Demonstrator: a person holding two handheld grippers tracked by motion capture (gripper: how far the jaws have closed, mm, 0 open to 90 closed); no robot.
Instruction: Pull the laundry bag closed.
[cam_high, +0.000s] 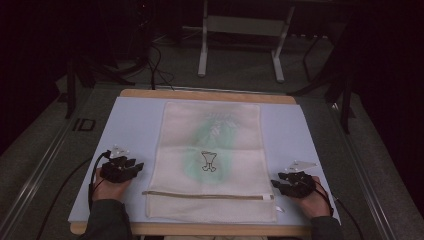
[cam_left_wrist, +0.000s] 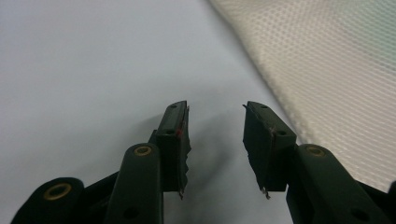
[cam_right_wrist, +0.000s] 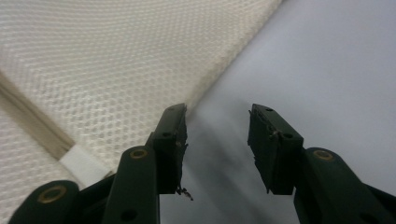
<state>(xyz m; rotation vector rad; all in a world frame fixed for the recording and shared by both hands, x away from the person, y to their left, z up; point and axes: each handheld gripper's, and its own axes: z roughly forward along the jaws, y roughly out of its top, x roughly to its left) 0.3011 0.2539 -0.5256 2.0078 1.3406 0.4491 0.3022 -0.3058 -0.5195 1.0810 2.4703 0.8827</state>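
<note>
A cream mesh bag (cam_high: 210, 160) lies flat in the middle of the pale blue board (cam_high: 135, 125), with a green garment showing through it and a zipper (cam_high: 207, 195) across its near end. My left gripper (cam_high: 136, 166) rests on the board just left of the bag, open, nothing between its jaws; its own view has the mesh (cam_left_wrist: 327, 70) at the right. At the bag's near right corner my right gripper (cam_high: 275, 184) stands open and empty too. In the right gripper view the mesh (cam_right_wrist: 116, 65) and the zipper's white end tab (cam_right_wrist: 84, 164) lie to the left of the jaws.
The board sits on a wooden tabletop (cam_high: 200, 95) whose edge shows at the far side. Beyond it stand white table legs (cam_high: 202, 45) and dark cables on the floor. A small white scrap (cam_high: 280, 208) lies near the bag's right corner.
</note>
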